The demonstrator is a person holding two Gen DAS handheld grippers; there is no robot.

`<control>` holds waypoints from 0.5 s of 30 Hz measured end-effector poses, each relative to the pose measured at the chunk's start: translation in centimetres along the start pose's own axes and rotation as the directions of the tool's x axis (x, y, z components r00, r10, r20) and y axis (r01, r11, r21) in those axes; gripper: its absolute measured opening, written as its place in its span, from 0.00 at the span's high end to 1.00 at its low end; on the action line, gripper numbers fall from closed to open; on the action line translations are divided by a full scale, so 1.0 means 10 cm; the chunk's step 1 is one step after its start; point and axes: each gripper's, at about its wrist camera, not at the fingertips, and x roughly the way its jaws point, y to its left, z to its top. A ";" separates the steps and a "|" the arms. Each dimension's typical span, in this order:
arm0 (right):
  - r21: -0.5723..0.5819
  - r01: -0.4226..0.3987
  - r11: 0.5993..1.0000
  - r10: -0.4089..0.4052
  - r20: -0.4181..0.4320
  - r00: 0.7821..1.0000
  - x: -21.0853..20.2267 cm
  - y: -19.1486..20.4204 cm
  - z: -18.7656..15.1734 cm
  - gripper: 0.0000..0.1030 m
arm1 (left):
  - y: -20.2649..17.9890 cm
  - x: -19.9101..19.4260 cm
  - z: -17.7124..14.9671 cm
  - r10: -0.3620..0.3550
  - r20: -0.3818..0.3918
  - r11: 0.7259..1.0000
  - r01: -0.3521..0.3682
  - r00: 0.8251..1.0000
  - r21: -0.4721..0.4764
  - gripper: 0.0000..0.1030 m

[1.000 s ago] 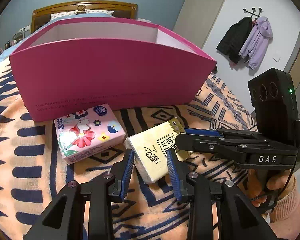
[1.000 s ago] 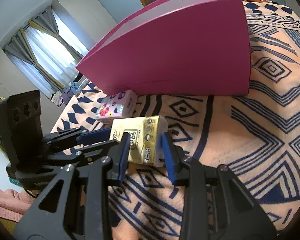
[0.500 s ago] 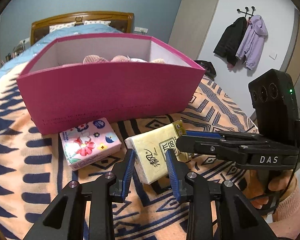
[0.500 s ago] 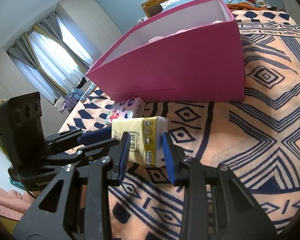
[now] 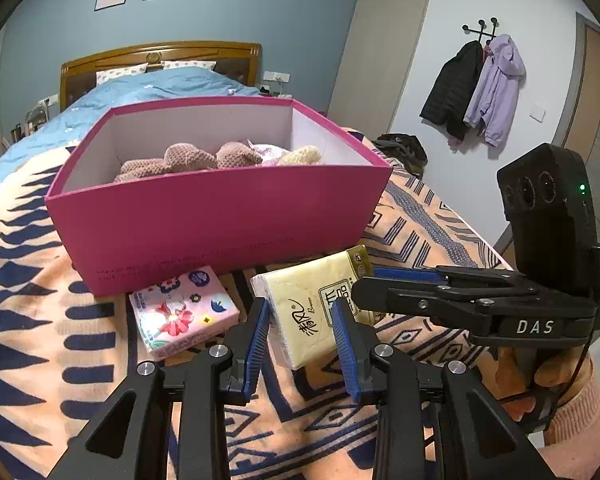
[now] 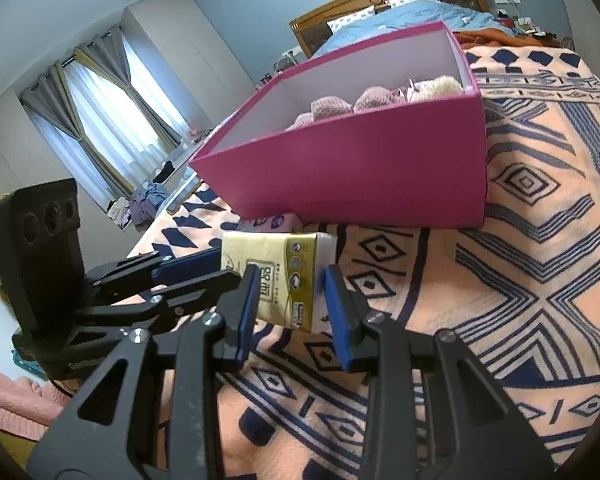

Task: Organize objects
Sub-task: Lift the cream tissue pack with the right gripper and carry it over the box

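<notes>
A yellow tissue pack (image 5: 314, 306) is held in the air over the patterned blanket, in front of a pink box (image 5: 220, 220). My left gripper (image 5: 300, 320) is shut on one end of the pack. My right gripper (image 6: 290, 286) is shut on the other end (image 6: 284, 276); in the left wrist view it reaches in from the right (image 5: 364, 284). A pink floral tissue pack (image 5: 182, 312) lies on the blanket by the box's front wall. The box holds several knitted plush pieces (image 5: 188, 158).
The orange and navy blanket (image 6: 540, 240) covers the bed. A wooden headboard (image 5: 160, 54) stands behind the box. Coats (image 5: 476, 88) hang on the right wall. Curtained windows (image 6: 100, 120) are on the left in the right wrist view.
Both grippers have risen with the yellow pack between them. The box's inside and its plush pieces have come into view. The floral pack has stayed on the blanket.
</notes>
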 end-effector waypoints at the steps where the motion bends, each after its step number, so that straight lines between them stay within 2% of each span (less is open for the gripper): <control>1: -0.007 0.005 1.000 -0.005 0.005 1.000 -0.02 0.02 0.01 0.65 | -0.01 -0.01 0.00 -0.001 0.003 1.000 0.001 1.000 0.002 0.68; 15: -0.047 0.021 0.999 -0.018 0.066 0.998 -0.20 0.12 0.16 0.65 | -0.07 -0.10 0.16 -0.011 0.044 1.000 0.010 0.999 0.023 0.68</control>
